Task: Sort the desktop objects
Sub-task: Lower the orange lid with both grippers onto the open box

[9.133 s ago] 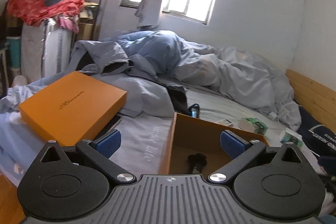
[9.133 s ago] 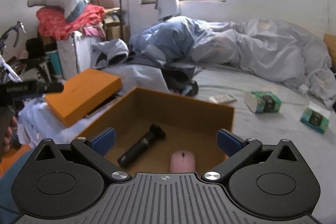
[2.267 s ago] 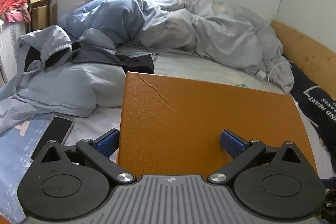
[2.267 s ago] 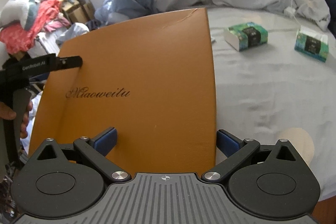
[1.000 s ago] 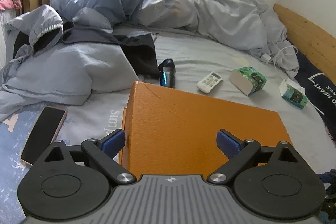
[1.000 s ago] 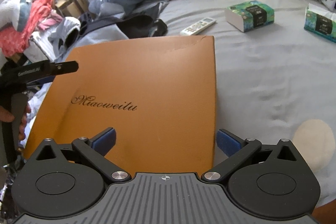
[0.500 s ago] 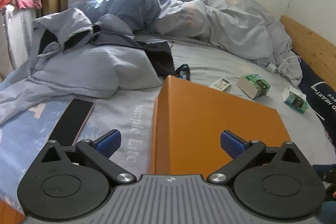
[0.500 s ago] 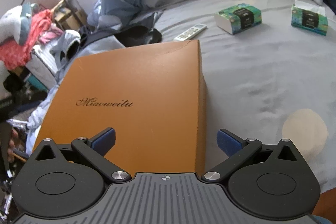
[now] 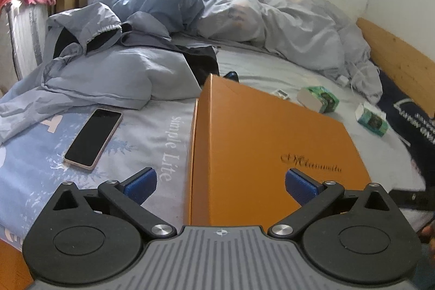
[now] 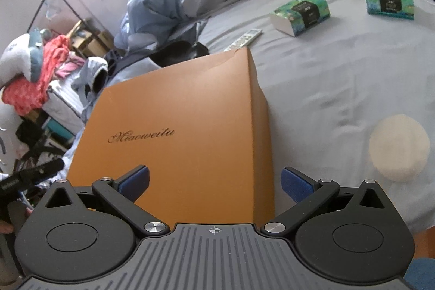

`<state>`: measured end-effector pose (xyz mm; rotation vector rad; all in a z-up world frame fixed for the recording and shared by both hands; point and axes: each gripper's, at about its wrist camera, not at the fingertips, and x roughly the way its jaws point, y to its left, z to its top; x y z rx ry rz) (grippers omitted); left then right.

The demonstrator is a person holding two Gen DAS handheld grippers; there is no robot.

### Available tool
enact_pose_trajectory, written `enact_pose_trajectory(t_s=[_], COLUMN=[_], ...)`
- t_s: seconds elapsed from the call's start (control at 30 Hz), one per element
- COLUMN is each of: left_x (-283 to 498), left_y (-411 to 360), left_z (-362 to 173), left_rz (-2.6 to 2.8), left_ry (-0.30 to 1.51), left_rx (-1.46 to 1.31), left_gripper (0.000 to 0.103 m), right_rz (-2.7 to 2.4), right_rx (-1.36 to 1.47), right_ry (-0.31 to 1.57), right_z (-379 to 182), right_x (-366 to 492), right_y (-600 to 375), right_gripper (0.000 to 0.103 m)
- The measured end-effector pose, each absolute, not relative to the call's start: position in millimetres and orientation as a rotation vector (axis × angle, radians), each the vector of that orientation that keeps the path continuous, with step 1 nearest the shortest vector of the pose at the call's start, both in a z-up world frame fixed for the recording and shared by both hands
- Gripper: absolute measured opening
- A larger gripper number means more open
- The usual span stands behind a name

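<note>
Resting closed on the bed [image 9: 168,127], orange box [image 9: 258,143], both hand-held grippers spread.

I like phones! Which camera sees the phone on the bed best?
The left wrist view shows it best: the phone lies flat and whole on the blue bedsheet, dark screen up, left of the orange box. The right wrist view does not show the phone at all; there the same box fills the middle of the picture.
</note>
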<state>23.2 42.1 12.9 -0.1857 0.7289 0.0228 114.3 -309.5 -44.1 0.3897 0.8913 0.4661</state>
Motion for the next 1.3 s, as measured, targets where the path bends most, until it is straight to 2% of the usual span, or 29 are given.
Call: enact_pose_trajectory(t_s=[0.37,0.87,1.3], left_x=[14,16,15], left_y=[47,44,41], left_z=[-1,-7,-10], left_rz=[0.010,-0.027,-0.075], left_ry=[0.692,0.691,0.696], left_rx=[-0.244,-0.280,-0.290], left_gripper=[0.103,0.103,0.102], right_rz=[0.450,0.481,0.539], right_rx=[0.315,0.470,0.457], right_ry=[0.862,0.957,0.965], right_z=[-39,-73,-76], right_x=[102,129,133], right_y=[-300,-311,-302], right_gripper=[0.103,0.103,0.100])
